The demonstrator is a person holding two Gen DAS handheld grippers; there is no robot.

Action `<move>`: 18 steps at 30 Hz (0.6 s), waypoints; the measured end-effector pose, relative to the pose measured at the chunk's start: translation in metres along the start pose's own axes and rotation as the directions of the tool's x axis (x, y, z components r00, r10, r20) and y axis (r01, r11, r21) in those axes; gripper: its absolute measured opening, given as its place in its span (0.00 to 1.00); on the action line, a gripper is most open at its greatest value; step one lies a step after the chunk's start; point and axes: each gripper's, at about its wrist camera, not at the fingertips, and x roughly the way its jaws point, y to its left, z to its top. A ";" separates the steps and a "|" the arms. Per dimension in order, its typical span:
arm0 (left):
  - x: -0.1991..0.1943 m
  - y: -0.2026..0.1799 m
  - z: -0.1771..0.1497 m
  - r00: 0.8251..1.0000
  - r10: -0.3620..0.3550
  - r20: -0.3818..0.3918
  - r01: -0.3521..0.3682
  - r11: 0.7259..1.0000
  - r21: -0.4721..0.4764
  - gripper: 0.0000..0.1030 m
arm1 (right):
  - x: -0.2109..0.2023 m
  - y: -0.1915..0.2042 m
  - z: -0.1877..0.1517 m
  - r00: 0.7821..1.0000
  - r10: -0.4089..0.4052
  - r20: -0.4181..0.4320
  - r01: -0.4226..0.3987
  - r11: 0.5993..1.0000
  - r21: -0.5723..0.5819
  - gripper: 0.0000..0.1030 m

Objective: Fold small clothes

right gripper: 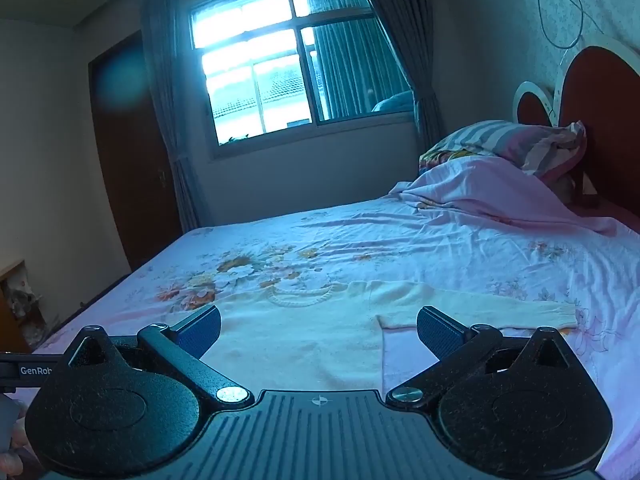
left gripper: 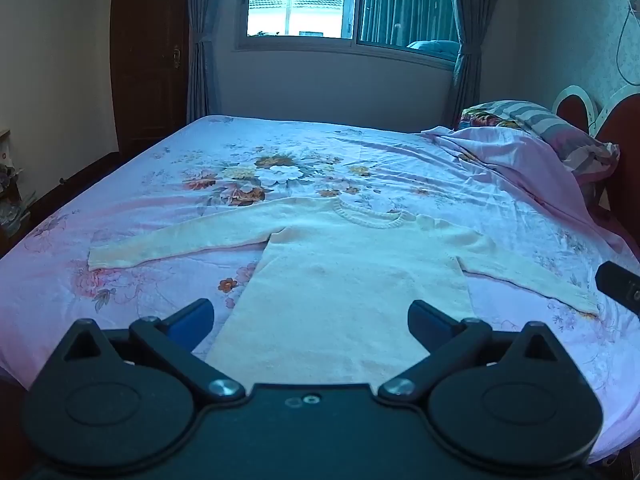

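A small cream knitted sweater (left gripper: 348, 276) lies flat on the floral bedsheet (left gripper: 160, 208), neck away from me, both sleeves spread out sideways. My left gripper (left gripper: 311, 320) is open and empty, held above the sweater's hem end. My right gripper (right gripper: 319, 330) is open and empty, above the sweater (right gripper: 296, 344) near its right side, with the right sleeve (right gripper: 480, 308) stretching off to the right. Part of the right gripper (left gripper: 618, 286) shows at the right edge of the left wrist view.
A rumpled pink blanket (right gripper: 500, 200) and striped pillows (right gripper: 512, 140) lie at the bed's head on the right, against a red headboard (right gripper: 600, 120). A window with curtains (left gripper: 304, 0) is behind the bed. A dark door (left gripper: 148, 60) stands at the left.
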 end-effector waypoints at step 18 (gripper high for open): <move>0.009 -0.002 -0.006 1.000 -0.004 -0.007 0.004 1.000 0.001 0.99 | 0.002 0.002 -0.003 1.000 0.004 -0.001 -0.004 1.000 -0.011 1.00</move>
